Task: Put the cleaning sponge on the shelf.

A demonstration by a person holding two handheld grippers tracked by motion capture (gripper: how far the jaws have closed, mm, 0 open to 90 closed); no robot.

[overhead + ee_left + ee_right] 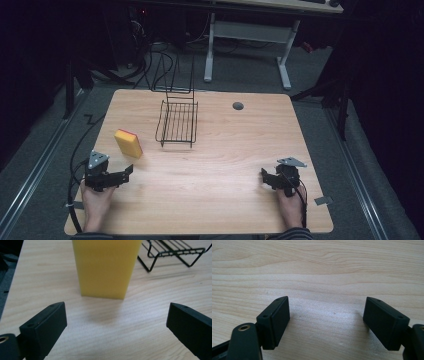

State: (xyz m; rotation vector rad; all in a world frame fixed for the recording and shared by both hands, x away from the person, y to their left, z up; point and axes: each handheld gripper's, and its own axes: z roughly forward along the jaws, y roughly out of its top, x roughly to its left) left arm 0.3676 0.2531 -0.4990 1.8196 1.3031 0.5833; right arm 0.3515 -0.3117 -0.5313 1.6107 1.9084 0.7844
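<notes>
**Two open tools, one sponge waiting on the worktop**

Two tools sit at the near edge of the wooden worktop (220,165). Nearest, the right tool (325,322) rests with its jaws spread wide over bare wood, holding nothing. The left tool (116,325) also stands wide open and empty, aimed at the yellow sponge (106,267) just ahead of it and not touching it. In the high view the sponge (128,143) lies left of centre, with a reddish upper face. It looks light, soft and compressible, so a grip across its two long flat sides should hold. Farther back sits a black wire rack (177,123). No brand, label or writing is readable anywhere.
</notes>
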